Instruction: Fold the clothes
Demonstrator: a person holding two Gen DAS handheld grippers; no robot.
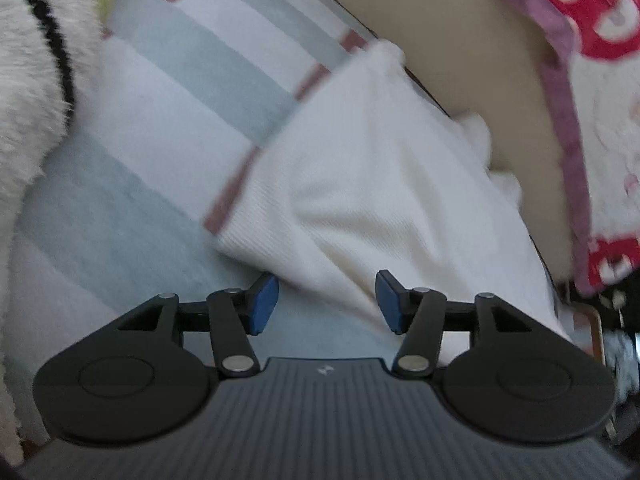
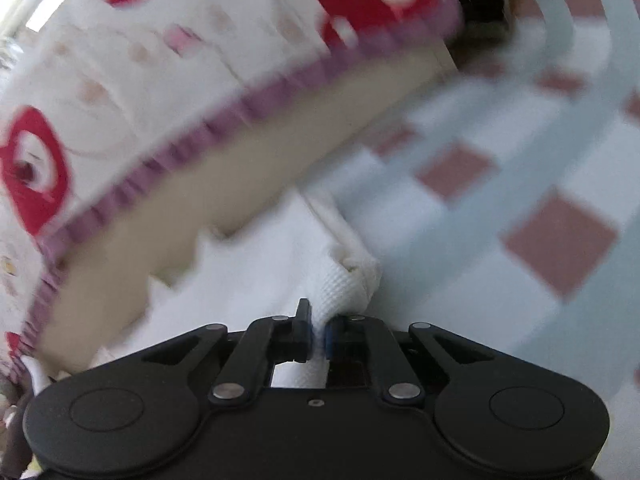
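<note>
A white knit garment (image 1: 360,168) lies on a checked bedsheet (image 1: 132,184). In the left wrist view my left gripper (image 1: 326,304) is open, its blue pads (image 1: 264,302) on either side of the garment's near edge, with nothing between them. In the right wrist view my right gripper (image 2: 318,336) is shut on a bunched fold of the same white garment (image 2: 340,280), which spreads away to the left (image 2: 240,264). The view is motion-blurred.
A red-and-white patterned quilt with a purple border (image 2: 160,80) hangs over a beige bed side (image 2: 240,168); it also shows in the left wrist view (image 1: 600,80). A fluffy white item with black trim (image 1: 28,80) lies at the left. The checked sheet (image 2: 520,200) extends right.
</note>
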